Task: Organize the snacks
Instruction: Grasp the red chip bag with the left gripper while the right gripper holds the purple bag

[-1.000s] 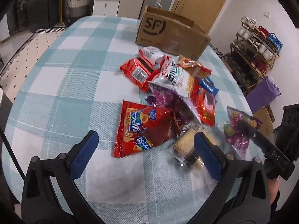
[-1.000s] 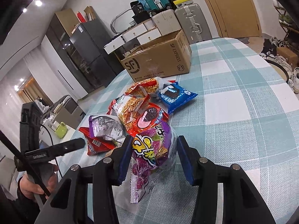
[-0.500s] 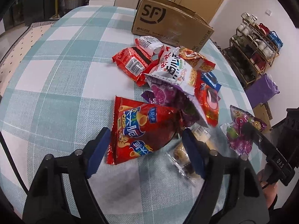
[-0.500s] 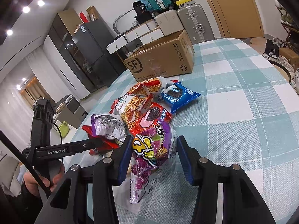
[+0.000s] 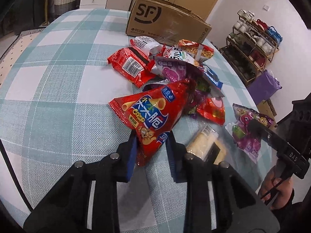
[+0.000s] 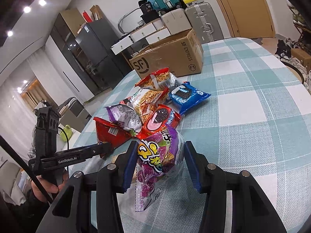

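My left gripper (image 5: 152, 141) is shut on the near end of a red crisp bag (image 5: 151, 112), which is tilted up off the checked tablecloth. Beyond it lies a pile of snack packets (image 5: 175, 62). My right gripper (image 6: 159, 157) is shut on a purple candy bag (image 6: 159, 151), also visible in the left wrist view (image 5: 246, 130). The red crisp bag shows in the right wrist view (image 6: 110, 134) with the left gripper's finger on it. An open SF cardboard box (image 5: 167, 23) stands behind the pile and also shows in the right wrist view (image 6: 171, 56).
A clear-wrapped pale cracker pack (image 5: 204, 143) lies on the table between the two held bags. A blue cookie packet (image 6: 186, 95) and noodle-snack bags (image 6: 155, 81) lie before the box. A shoe rack (image 5: 252, 44) stands right of the table.
My left gripper moved forward over the red crisp bag and shut on it, lifting its near end. My right gripper stayed shut on the purple candy bag.
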A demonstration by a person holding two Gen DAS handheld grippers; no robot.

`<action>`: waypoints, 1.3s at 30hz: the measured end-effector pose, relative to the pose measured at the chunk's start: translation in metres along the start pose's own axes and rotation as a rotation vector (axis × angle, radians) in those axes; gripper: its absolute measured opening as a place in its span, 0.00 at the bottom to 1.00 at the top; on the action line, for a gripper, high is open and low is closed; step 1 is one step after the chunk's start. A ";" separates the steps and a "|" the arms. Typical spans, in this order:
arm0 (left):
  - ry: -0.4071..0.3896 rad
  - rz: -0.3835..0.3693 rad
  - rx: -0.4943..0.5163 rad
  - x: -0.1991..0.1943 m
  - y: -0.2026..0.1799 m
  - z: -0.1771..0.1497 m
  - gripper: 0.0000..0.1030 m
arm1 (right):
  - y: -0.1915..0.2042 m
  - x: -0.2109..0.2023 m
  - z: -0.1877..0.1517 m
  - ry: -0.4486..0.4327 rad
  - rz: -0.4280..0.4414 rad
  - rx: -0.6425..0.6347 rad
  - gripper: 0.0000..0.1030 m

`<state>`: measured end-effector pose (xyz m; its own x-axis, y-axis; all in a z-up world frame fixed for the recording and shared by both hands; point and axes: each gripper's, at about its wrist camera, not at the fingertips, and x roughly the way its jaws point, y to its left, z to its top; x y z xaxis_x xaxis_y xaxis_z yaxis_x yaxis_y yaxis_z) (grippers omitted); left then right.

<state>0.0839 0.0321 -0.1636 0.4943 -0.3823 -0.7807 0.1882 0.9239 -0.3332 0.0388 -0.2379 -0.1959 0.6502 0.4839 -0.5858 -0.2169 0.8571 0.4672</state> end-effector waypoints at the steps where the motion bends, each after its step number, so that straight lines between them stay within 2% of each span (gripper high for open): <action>1: 0.000 -0.008 -0.008 0.000 0.002 0.000 0.23 | 0.001 0.000 0.000 0.000 -0.001 -0.002 0.47; 10: -0.018 -0.037 -0.039 -0.010 0.010 -0.004 0.20 | 0.003 0.000 0.003 -0.005 -0.008 -0.006 0.47; 14: -0.059 -0.062 -0.041 -0.022 0.014 -0.008 0.20 | 0.008 -0.002 0.004 -0.009 -0.006 -0.016 0.47; 39: -0.147 -0.069 -0.019 -0.072 0.020 -0.020 0.16 | 0.036 -0.007 0.006 -0.012 0.004 -0.066 0.47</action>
<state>0.0354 0.0780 -0.1246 0.6000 -0.4369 -0.6702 0.2104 0.8944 -0.3947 0.0311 -0.2121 -0.1708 0.6580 0.4856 -0.5755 -0.2669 0.8651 0.4247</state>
